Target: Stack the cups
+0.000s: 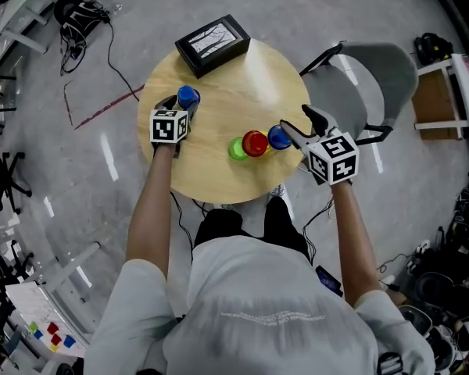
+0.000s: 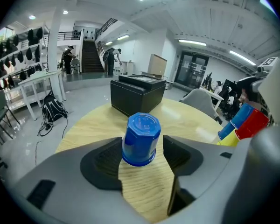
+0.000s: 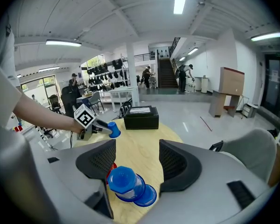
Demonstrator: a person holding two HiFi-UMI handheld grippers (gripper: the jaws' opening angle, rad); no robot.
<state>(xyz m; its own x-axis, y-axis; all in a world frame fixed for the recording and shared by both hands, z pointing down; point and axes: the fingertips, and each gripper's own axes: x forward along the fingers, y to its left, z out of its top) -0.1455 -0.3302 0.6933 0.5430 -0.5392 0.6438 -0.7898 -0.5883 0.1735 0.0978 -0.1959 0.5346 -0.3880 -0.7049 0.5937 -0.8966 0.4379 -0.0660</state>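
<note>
**Lone blue cup: square it up before you squeeze**

Big open workshop hall with a grey floor. In the middle is a round wooden table (image 1: 219, 180) with a black box (image 1: 213, 44) at its far edge.

The left gripper (image 2: 141, 148) has its jaws spread wide. The lone blue cup (image 2: 141, 133) stands upside down on the table right between them, and the pads aren't pressing on it yet.

The right gripper (image 3: 136, 149) is spread too, over a second blue cup (image 3: 123, 183), a red cup (image 1: 255, 143) and a green cup (image 1: 236, 148). Those three look nested on their side, and its right pad is clear of them.

My take:
- Centre the lone cup between the left jaws.
- Close gently and low on the walls so it doesn't tip or squirt out.
- Lift straight up before carrying it over to the others.
</note>
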